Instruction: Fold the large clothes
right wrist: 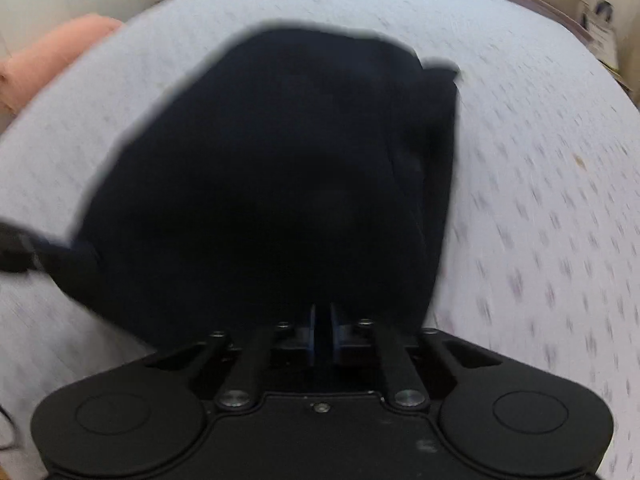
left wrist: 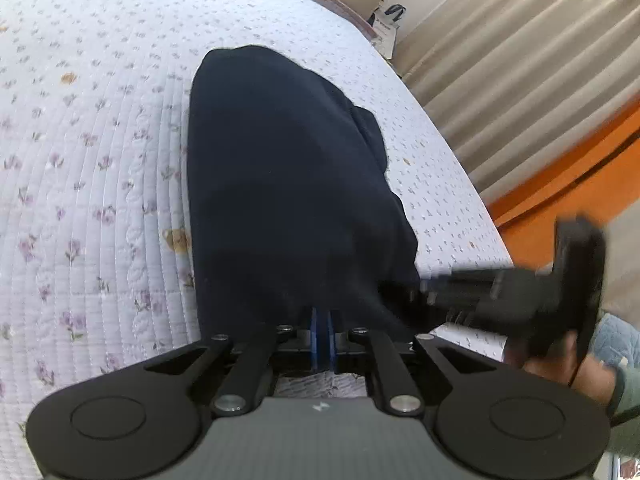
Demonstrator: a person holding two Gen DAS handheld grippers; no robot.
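A large dark navy garment lies on the floral quilted bed and stretches away from me; it also fills the right wrist view. My left gripper is shut on the garment's near edge, its blue pads pressed together. My right gripper is shut on the near edge too. The right gripper also shows in the left wrist view, blurred, at the garment's right corner. The left gripper shows as a dark blur at the left edge of the right wrist view.
The quilted bedspread surrounds the garment. A pink cloth lies at the bed's far left. A curtain and an orange floor lie beyond the bed's right edge. A box with a bag stands past the far corner.
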